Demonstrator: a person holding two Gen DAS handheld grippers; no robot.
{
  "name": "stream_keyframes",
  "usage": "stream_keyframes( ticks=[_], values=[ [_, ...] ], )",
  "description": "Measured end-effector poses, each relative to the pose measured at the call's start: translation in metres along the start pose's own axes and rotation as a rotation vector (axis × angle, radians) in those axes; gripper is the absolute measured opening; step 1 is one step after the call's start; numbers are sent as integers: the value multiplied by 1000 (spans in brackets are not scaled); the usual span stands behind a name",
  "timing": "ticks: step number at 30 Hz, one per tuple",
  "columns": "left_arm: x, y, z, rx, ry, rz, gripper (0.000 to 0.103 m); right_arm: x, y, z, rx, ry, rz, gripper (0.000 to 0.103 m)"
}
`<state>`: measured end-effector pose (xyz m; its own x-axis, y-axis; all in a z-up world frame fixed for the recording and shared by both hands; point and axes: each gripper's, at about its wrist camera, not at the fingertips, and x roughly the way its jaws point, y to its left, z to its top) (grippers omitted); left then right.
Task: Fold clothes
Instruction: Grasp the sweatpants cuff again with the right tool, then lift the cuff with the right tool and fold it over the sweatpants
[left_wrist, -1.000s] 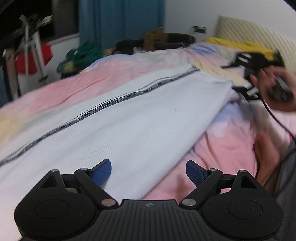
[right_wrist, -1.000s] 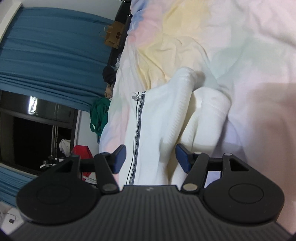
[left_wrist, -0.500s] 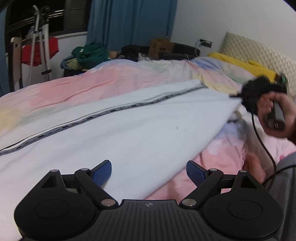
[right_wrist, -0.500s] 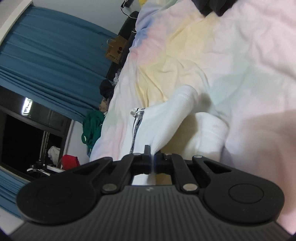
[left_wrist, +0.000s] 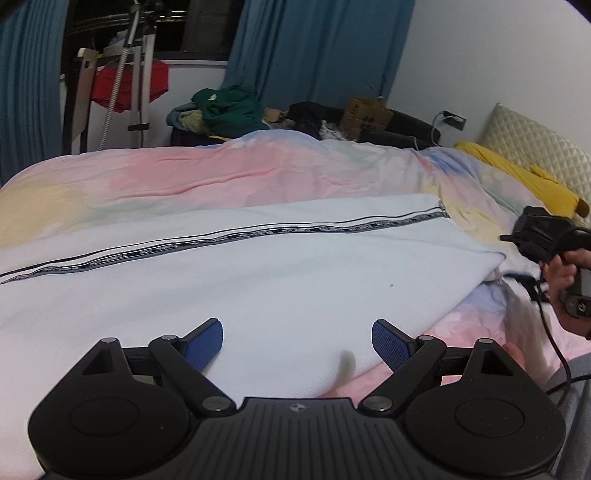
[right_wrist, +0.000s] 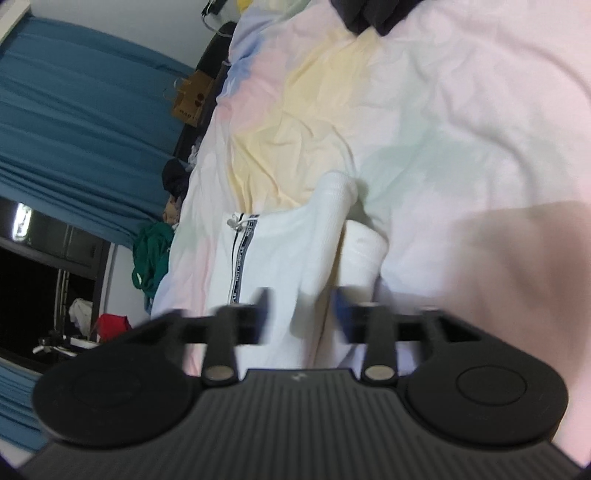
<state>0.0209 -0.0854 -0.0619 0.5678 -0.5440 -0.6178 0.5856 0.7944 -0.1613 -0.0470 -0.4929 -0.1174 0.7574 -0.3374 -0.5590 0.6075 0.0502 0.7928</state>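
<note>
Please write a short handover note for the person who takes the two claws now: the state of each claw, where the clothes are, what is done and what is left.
Left claw: open, holding nothing, above the white garment.
Right claw: jaws have just been opening, blurred; the garment's end lies below them, not gripped.
Garment: spread long on the pastel bed cover, black-striped band on top, one end already turned over.
Done: laid out and partly folded.
Left: probably the remaining folds. Green clothes pile beyond the bed is untouched.

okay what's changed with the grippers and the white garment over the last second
The right gripper closed fully, then its jaws have just been opening again; nothing is clamped, with the white garment lying beyond them. The left gripper rose and rolled level, so more of the room shows. Unchanged: left jaws wide open, the garment spread on the bed.
</note>
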Motion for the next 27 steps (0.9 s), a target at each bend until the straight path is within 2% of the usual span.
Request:
stream_keyframes(
  ticks=[1, 5, 8, 12, 16, 22, 24, 25, 27],
  values=[
    [-1, 1, 0, -5, -3, 7, 90, -3, -5, 0, 11, 5, -6, 69],
    [-3, 9, 0, -37, -11, 36, 89, 2, -16, -1, 64, 70, -17, 69],
    [-4, 17, 1, -75, -16, 65, 89, 21, -26, -4, 132, 147, 26, 69],
    [-4, 28, 4, -126, -20, 107, 89, 57, -26, -5, 134, 227, 113, 69],
    [-5, 34, 7, -159, -19, 151, 89, 69, -24, -2, 115, 178, 153, 70],
    [-19, 42, 7, -204, -48, 181, 89, 75, -1, 6, -56, 103, 311, 69],
    [-20, 45, 7, -217, -50, 191, 89, 81, 5, 5, -79, 112, 299, 69],
    [-19, 47, 7, -222, -48, 196, 89, 87, 5, 4, -83, 135, 263, 68],
    [-17, 48, 7, -220, -45, 208, 90, 100, 4, 1, -98, 184, 189, 58]
  ],
)
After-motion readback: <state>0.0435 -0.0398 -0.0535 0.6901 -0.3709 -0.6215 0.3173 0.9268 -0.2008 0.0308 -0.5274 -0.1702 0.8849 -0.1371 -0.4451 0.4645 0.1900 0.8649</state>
